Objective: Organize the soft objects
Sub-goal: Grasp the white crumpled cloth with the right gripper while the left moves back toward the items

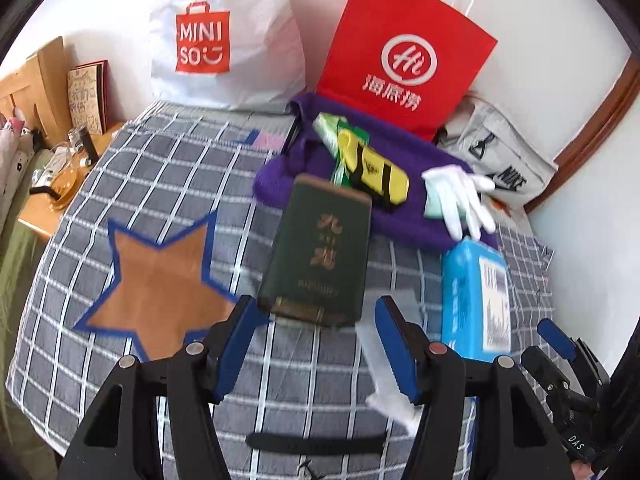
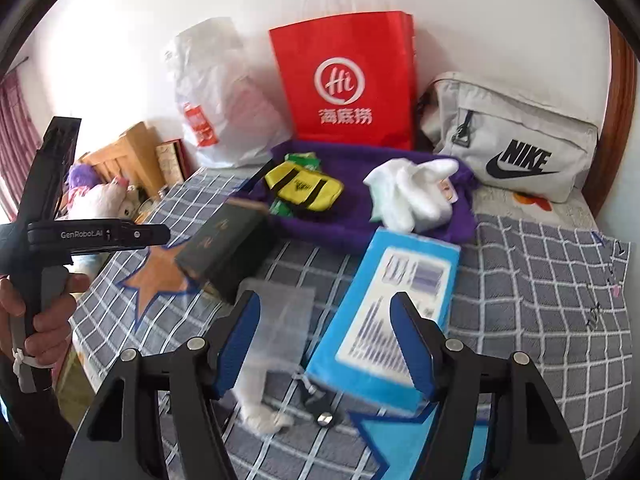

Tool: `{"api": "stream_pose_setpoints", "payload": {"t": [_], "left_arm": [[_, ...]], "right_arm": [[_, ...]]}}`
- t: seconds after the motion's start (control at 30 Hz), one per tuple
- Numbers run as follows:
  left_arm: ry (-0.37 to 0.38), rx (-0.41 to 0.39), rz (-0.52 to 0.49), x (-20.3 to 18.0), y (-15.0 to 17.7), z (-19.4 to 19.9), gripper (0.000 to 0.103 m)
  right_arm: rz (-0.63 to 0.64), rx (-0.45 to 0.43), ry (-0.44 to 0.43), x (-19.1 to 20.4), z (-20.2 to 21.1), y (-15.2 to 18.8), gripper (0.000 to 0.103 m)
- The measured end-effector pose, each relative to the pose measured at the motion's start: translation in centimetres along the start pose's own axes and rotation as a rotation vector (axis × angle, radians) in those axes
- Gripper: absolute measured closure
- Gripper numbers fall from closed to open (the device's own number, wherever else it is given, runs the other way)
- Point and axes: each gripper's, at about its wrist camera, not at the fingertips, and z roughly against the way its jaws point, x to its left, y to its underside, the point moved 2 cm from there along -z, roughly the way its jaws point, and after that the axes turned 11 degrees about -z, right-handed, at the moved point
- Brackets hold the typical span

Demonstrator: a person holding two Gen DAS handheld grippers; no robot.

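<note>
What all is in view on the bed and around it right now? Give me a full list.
red paper bag: one, red with white logo, upright against the wall
white plastic bag: one, white with red logo, left of the red bag
grey pouch: one, grey with black logo, right, by the wall
purple cloth: one, purple, spread before the red bag
yellow pouch: one, yellow and black, on the purple cloth
white gloves: white, count unclear, on the cloth's right end
green box: one, dark green, on the checked bedspread
blue pack: one, light blue, right of the green box
clear bag: one, translucent, between box and pack
left gripper: open, empty
right gripper: open, empty
</note>
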Motion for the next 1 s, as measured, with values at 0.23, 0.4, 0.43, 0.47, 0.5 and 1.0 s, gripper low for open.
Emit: {"api": "stream_pose_setpoints", "payload": {"t": [0.23,0.4,0.43,0.47,0.5,1.0], "left_arm": [[0.013,0.0,-0.001,0.5,4.5,0.3,0.044],[0.029,0.036,-0.022,1.2,7.3,-0.7,0.043],[0.026,0.038,-0.034,1.4,7.8,-0.9,0.043],[0.022,0.039,-0.039,1.5,8.1,-1.1,0.043],[0.016,0.043,-0.044,1.8,8.5,-1.3,0.043],[0.064,0.057,-0.153,1.1,10.2,-2.8,0.043]], "right_arm": [[0.026,0.063,-0.024,2.0,-0.7,5.0,0.053],[0.051,0.093,-0.023,3.0,-1.8,8.2,0.056],[0.054,0.097,-0.026,3.3,-2.1,8.8,0.056],[0.057,0.1,-0.022,3.5,-2.5,9.4,0.056],[0.059,0.105,-0.019,3.6,-2.9,9.8,0.056],[0.116,0.142,0.075,3.7,-6.7,11.6,0.079]]}}
